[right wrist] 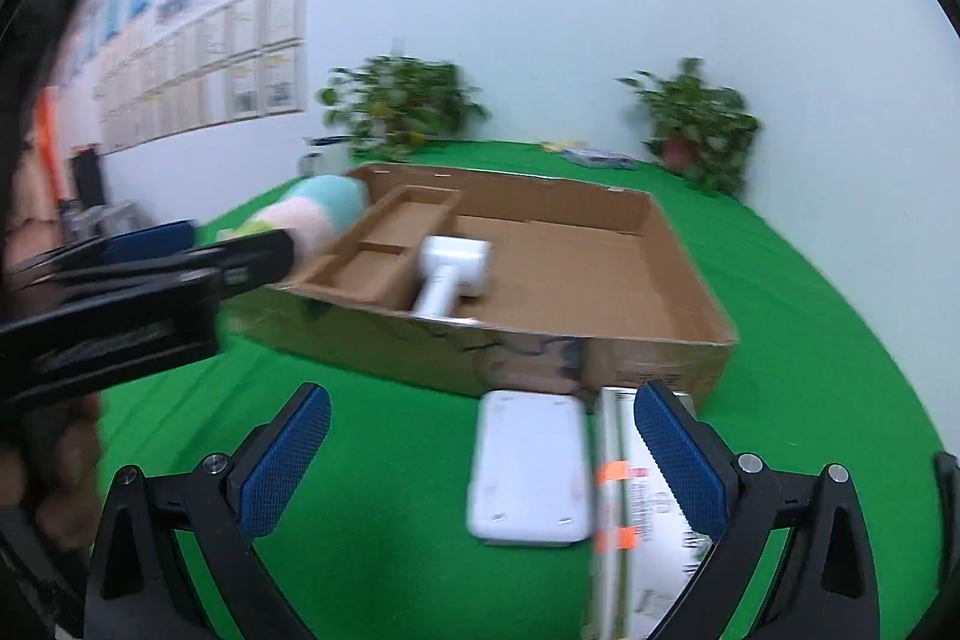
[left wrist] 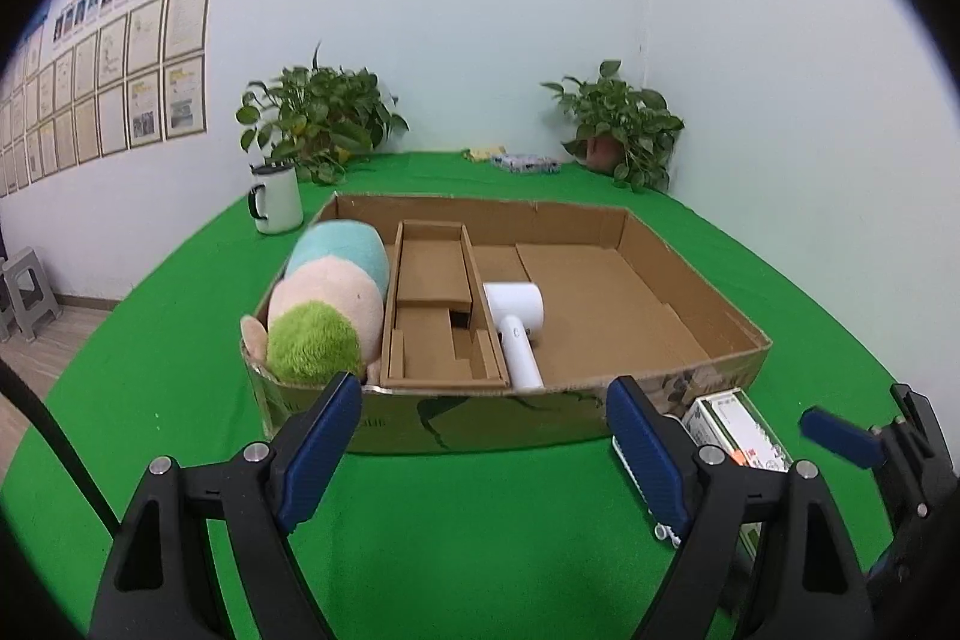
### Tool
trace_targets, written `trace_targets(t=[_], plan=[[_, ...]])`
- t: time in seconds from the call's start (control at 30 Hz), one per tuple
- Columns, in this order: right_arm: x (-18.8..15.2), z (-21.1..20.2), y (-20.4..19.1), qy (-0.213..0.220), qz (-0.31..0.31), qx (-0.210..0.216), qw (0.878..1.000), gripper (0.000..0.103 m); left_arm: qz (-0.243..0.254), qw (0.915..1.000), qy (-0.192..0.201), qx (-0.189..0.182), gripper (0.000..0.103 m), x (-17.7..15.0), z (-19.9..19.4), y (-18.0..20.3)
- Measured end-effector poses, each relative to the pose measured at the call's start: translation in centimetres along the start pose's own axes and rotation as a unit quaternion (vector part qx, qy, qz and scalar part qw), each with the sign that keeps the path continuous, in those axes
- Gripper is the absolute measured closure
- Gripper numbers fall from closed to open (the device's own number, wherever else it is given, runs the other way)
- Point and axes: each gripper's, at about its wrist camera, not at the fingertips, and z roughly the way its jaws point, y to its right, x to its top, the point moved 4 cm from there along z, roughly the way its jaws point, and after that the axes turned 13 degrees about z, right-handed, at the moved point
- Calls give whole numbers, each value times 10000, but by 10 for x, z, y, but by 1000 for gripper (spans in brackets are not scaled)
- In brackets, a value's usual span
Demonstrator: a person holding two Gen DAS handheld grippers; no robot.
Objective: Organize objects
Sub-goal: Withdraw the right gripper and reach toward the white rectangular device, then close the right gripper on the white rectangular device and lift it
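A shallow cardboard tray (left wrist: 690, 280) sits on the green tablecloth (left wrist: 480, 520). In its left compartment lies a plush caterpillar (left wrist: 327, 304) banded green, pink and blue, its green end against the near wall. Next to it is a cardboard insert (left wrist: 441, 304) with stepped recesses, and just right of that insert lies a white hair dryer (left wrist: 517, 325), its barrel toward the tray's middle and its handle reaching the near wall. The rest of the tray floor is bare cardboard.

Outside the tray, near its front right corner, a flat white rectangular device (right wrist: 528, 466) lies on the cloth, and a white carton with orange marks (right wrist: 630, 508) lies just beside it on the right.

The left gripper (left wrist: 486, 448) hovers in front of the tray's near wall with its blue pads spread wide and nothing between them. The right gripper (right wrist: 480, 460) is also spread wide above the cloth; the white device lies between its fingers and the carton runs under the right finger, but neither pad presses on anything.

Beyond the tray stand a white mug (left wrist: 276, 196) and two potted plants (left wrist: 618, 124) against the wall.
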Motion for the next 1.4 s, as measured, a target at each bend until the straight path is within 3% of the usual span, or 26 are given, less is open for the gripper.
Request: trace_targets(t=[0.1,0.27,0.67,0.83,0.93,1.03,1.07,1.13,1.2,1.23,1.27,1.3,1.33,1.4], plan=[[-20,7,-9,-550,-67,654,9963,1,-87,9995,-215,-199,19,-12,9,-2],[-49,34,-18,-1229,-178,765,9893,1,-71,9972,-564,-481,20,-34,22,3],[-44,78,60,-1664,138,-235,9857,1,-139,9946,-739,-714,20,-47,27,-4],[-38,89,51,-1797,192,-114,9835,1,-353,9921,-761,-934,20,-49,29,-7],[-36,101,41,-1851,135,-251,9823,4,-381,9913,-803,-970,20,-50,29,-8],[-41,104,44,-1919,201,-512,9799,24,-410,9912,-805,-972,20,-52,26,-12],[-42,106,48,-1973,243,-627,9780,37,-443,9908,-813,-985,20,-53,26,-13],[-46,102,51,-2055,347,-566,9764,38,-528,9894,-835,-1067,20,-56,25,-15],[-57,89,41,-2157,383,-394,9749,37,-631,9846,-927,-1339,20,-62,29,-11],[-63,81,33,-2206,360,-211,9745,36,-725,9777,-1070,-1655,20,-68,32,-7],[-72,70,23,-2272,311,54,9733,28,-807,9719,-1151,-1887,20,-72,35,-4],[-79,62,15,-2309,298,250,9722,8,-910,9645,-1231,-2154,20,-76,37,1],[-83,53,9,-2270,318,379,9726,0,-1063,9523,-1356,-2521,20,-81,41,7],[-87,38,0,-2085,445,555,9754,1,-1252,9287,-1624,-3091,20,-88,46,20]])
